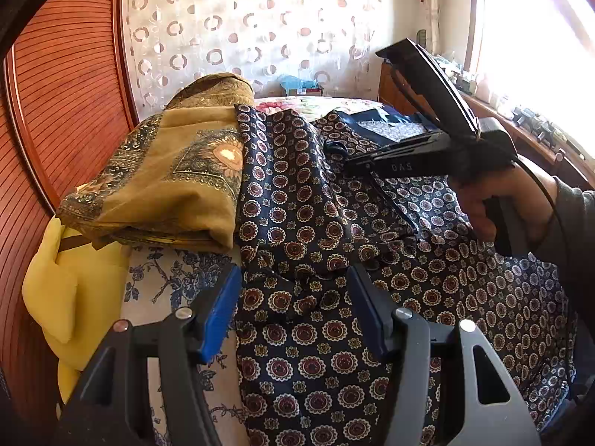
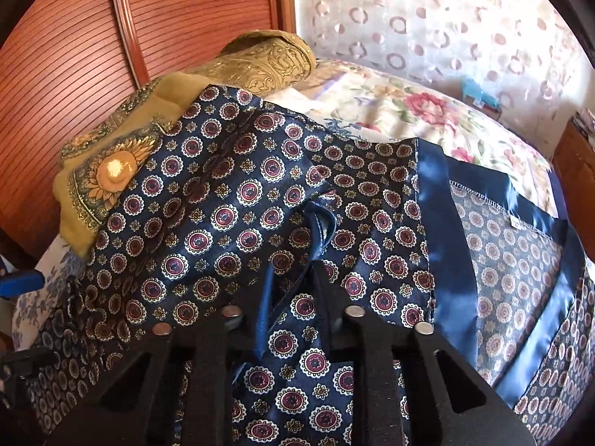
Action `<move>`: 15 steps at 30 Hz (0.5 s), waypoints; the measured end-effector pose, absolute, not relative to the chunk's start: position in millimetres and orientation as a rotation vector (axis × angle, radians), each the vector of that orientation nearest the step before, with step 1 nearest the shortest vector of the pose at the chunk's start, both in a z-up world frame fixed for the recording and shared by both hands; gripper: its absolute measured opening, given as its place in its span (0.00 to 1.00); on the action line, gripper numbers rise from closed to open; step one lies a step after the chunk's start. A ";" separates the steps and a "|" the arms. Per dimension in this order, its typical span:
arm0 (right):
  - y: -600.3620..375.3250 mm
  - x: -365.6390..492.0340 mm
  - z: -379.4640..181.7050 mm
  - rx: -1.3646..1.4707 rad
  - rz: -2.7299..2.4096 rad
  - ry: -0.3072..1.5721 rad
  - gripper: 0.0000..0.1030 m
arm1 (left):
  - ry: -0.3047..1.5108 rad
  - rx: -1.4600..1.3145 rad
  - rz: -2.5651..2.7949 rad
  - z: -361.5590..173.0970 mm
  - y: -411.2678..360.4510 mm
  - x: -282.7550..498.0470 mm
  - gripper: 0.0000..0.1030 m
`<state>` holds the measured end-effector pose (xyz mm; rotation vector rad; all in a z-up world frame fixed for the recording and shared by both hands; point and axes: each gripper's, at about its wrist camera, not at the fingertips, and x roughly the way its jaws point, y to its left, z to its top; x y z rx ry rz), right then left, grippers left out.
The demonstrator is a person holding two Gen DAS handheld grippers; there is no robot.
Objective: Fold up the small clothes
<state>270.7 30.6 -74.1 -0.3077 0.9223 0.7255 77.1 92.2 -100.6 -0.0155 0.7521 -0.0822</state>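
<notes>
Only the left view shows the right gripper (image 1: pixel 357 165), seemingly clamped on the navy patterned garment (image 1: pixel 297 200); left gripper (image 1: pixel 293 297) fingers apart above it on the bed (image 1: pixel 167 278).

Right gripper (image 2: pixel 293 278) pinches garment (image 2: pixel 230 200) (navy) — bunched.

1 navy garment (image 1: pixel 305 200), 2 mustard cloths (image 1: pixel 174 186)

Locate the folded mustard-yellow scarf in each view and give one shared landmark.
Left wrist: mustard scarf lies left of centre, touching the navy patterned garment.
Right wrist: upper left, its sunflower print beside the navy cloth.
Shared landmark: reddish slatted wooden panel behind it.
</notes>
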 end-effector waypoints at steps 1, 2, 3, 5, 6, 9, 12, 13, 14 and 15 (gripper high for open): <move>30.3 269.3 -74.0 -0.309 0.738 0.921 0.04 | 0.750 -0.018 -0.083 -101.3 93.3 75.4 0.56; 30.1 267.1 -73.5 -0.319 0.743 0.917 0.01 | 0.749 -0.019 -0.083 -100.7 92.5 75.9 0.56; 29.2 265.5 -72.7 -0.320 0.744 0.916 0.01 | 0.748 -0.020 -0.083 -100.4 91.9 75.0 0.56; 24.2 261.7 -67.8 -0.312 0.727 0.899 0.00 | 0.747 -0.024 -0.085 -98.8 93.6 76.7 0.56; 20.7 259.6 -63.8 -0.315 0.710 0.879 0.00 | 0.747 -0.025 -0.087 -98.5 93.7 77.1 0.56; 10.0 258.6 -56.6 -0.277 0.687 0.873 0.00 | 0.750 -0.023 -0.088 -98.8 91.1 78.5 0.56; 7.3 257.6 -56.7 -0.288 0.681 0.883 0.06 | 0.750 -0.025 -0.097 -98.4 87.8 80.0 0.56; 7.1 256.9 -57.0 -0.306 0.668 0.880 0.15 | 0.751 -0.023 -0.099 -98.3 87.0 83.3 0.56; 5.7 256.1 -56.9 -0.319 0.655 0.875 0.20 | 0.751 -0.020 -0.100 -98.1 85.6 84.6 0.56; 2.4 255.3 -56.3 -0.317 0.655 0.874 0.20 | 0.752 -0.016 -0.104 -97.7 83.9 86.1 0.56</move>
